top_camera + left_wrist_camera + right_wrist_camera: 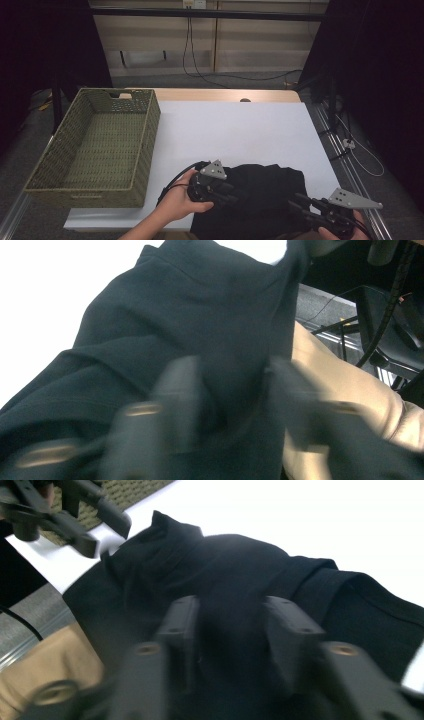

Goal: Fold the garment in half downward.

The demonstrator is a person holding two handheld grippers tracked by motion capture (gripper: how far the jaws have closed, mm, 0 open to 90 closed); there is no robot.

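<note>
The crumpled black cloth garment (265, 195) sits right of the woven green rectangular basket (100, 145), long axis running across the table's near edge. The left gripper (227, 192) reaches in level from the basket side and the right gripper (300, 205) from the far side. Both sets of jaws are spread apart over the fabric, not clamping it.

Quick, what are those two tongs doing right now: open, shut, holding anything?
Left tongs: open, jaws apart over the black cloth, gripping nothing.
Right tongs: open too, jaws apart above the same cloth, nothing held.
</note>
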